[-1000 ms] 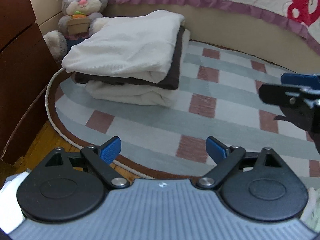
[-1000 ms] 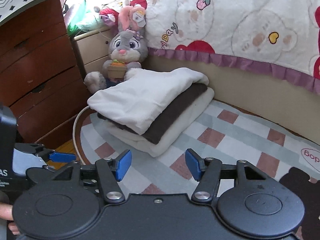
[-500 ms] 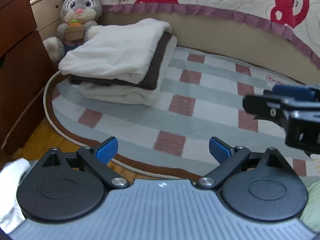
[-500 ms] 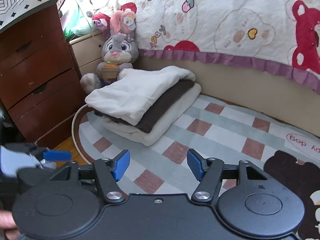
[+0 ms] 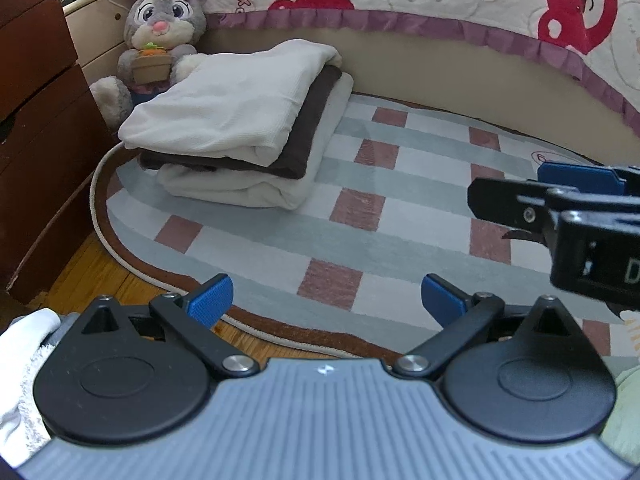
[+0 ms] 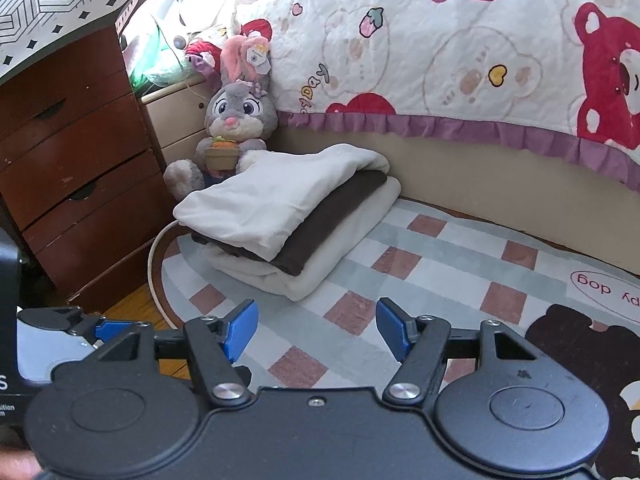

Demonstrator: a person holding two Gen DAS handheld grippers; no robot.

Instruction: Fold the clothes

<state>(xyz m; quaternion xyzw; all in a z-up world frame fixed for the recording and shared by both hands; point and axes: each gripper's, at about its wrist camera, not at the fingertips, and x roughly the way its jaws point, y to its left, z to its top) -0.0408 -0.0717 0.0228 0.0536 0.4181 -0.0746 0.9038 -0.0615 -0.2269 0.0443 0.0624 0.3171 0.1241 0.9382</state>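
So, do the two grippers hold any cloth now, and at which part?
Nothing is held. The left gripper and right gripper both stand open and empty above the rug, away from the folded stack.

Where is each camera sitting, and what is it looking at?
Left wrist view: it sits on the left tool, looking down over its open blue fingers at the checked rug; the right tool pokes in from the right.
Right wrist view: it sits on the right tool, jaws apart and empty, facing the bed quilt; the left tool shows at the lower left.
Both views share the folded clothes stack and the bunny toy.
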